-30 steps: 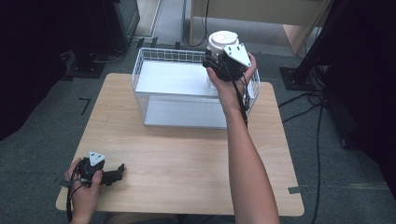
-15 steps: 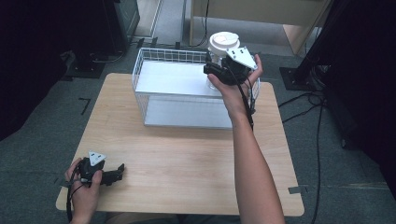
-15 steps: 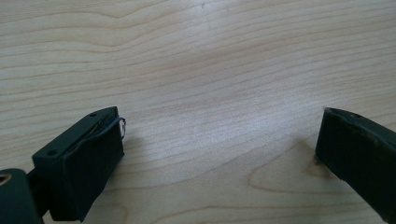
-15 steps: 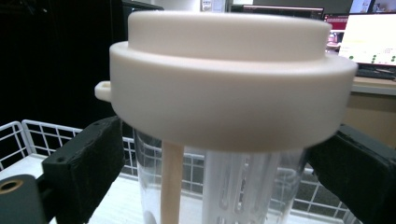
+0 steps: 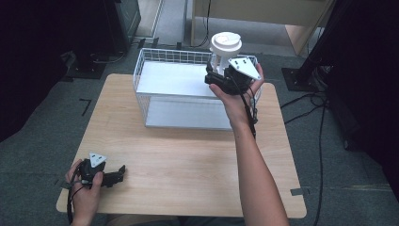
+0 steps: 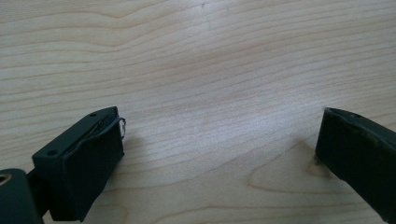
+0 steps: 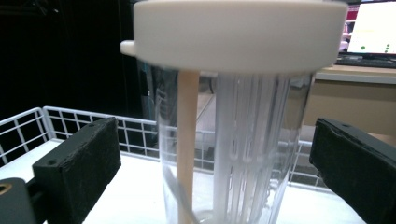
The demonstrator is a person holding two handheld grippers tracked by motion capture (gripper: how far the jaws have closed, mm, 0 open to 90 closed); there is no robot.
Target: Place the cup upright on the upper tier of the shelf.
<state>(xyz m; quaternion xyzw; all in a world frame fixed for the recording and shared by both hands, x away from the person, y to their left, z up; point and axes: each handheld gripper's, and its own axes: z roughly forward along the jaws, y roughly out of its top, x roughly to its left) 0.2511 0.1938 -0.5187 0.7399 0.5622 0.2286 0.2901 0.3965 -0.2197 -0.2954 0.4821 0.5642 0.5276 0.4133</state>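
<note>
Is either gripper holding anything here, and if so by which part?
Nothing is held. The right gripper has just opened around the jar; the left gripper is open.

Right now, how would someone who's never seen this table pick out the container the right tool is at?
Find the white wire basket at the far edge of the wooden table. The container stands in its right end, between the open right tool. It alone is clear and ribbed, with a wide white lid.
</note>
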